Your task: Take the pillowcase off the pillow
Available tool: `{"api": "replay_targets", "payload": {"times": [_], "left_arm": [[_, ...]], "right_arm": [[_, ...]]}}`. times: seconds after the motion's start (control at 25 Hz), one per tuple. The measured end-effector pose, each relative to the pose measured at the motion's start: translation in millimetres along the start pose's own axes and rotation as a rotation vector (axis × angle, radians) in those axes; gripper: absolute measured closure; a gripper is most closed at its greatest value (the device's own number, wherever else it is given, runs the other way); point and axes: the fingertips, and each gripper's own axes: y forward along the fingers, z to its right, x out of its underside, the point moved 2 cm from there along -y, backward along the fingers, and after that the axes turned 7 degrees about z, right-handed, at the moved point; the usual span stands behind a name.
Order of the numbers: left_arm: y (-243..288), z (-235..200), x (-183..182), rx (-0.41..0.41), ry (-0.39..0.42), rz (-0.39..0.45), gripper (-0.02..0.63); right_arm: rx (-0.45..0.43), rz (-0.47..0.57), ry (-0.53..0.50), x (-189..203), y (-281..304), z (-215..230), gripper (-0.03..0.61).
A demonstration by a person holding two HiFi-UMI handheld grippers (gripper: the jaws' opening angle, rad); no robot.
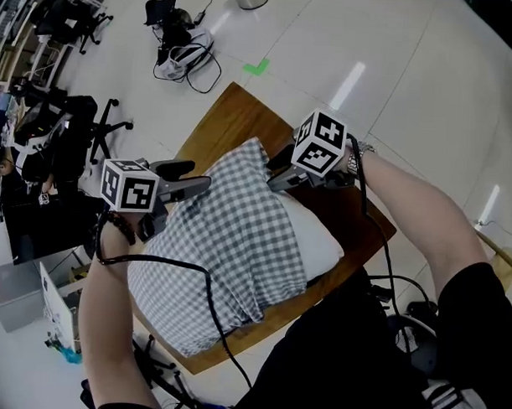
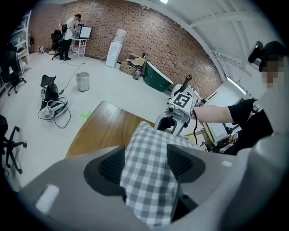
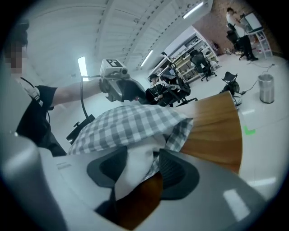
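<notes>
On the table (image 1: 225, 123), checked pillowcase (image 1: 229, 240) seemingly half-covers white pillow (image 1: 319, 239).

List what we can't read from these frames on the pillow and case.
- Head view: how much of the pillow sits inside the pillowcase; the checked fabric covers it.
- Left gripper view: the pillow itself; pillowcase fabric between the left gripper's jaws hides it.
- Right gripper view: the pillow corner's lower part, cut off by the right gripper's own body; close fabric is blurred.
</notes>
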Motion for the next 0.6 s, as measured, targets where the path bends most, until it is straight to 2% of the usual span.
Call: {"api": "replay_targets", "payload": {"times": [0.2,0.4,0.44,0.6], "left_arm": [[9.0,-15.2,27.0,0.026,-0.029,-0.065,0.316],[26.4,-19.5,51.4,0.073,-0.099,-0.120,0.319],[35.9,-28.0,53.1,0.078,-0.121,-0.129,0.326],[80.4,-81.0,44.3,0.077,-0.183,-0.167,0.429]], "right_arm": [[-0.056,0.002,0.044,8.8,19.5,-7.0,0.356],[-0.094,-0.024,0.079,23.1,31.4,-12.6,0.359],[-0.114,-0.030,0.096,27.7,32.1,-3.2,0.377],[-0.160,-0.017,0.121,35.4,22.7,60.5,0.546]]}}
